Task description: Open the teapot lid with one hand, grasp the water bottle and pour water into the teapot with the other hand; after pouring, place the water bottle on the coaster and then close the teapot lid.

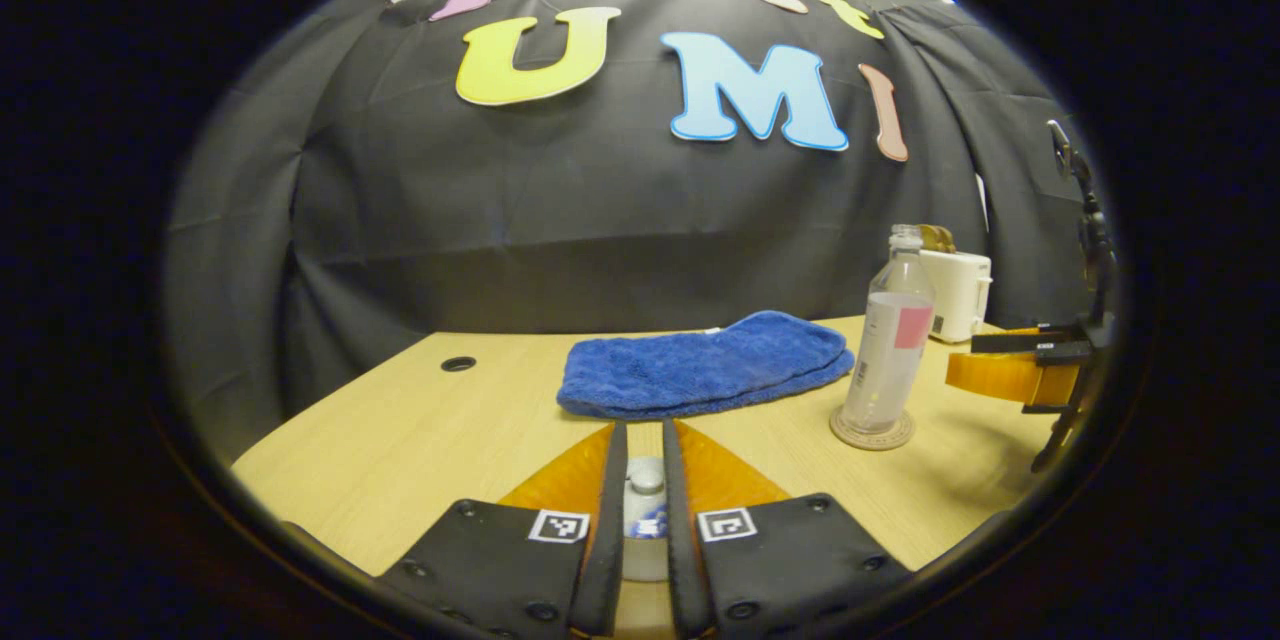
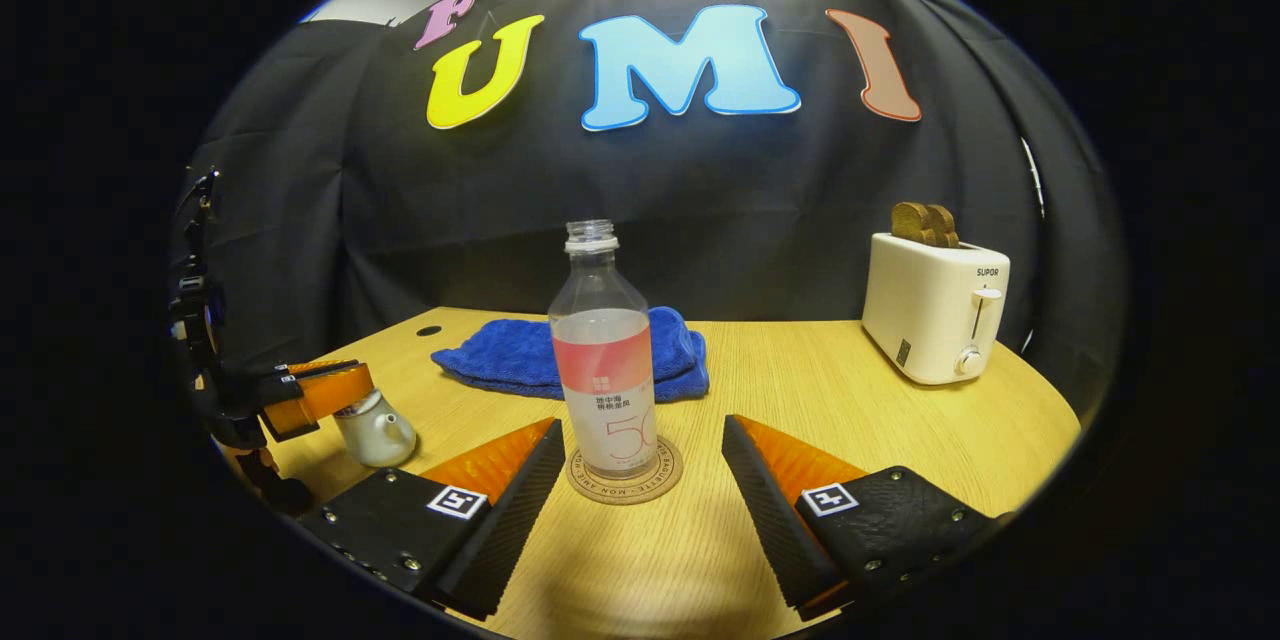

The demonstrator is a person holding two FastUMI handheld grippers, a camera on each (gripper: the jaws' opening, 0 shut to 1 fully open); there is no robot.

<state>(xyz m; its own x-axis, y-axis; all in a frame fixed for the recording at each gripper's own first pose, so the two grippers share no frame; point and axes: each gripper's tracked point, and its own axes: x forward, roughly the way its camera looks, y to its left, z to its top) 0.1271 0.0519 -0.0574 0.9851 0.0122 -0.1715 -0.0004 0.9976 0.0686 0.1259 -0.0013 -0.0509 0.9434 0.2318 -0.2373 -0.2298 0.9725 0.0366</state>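
Bottle (image 2: 605,365) sits on coaster (image 2: 625,476) between the spread right gripper (image 2: 640,465); left gripper (image 1: 640,465) pinches the lid (image 1: 646,473); towel (image 2: 570,360) behind, toaster (image 2: 935,310) aside.

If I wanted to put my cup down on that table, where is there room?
Bare wood lies between the bottle on its coaster and the toaster, and left of the towel near the table's hole. It is crowded by the teapot, where the left gripper works.
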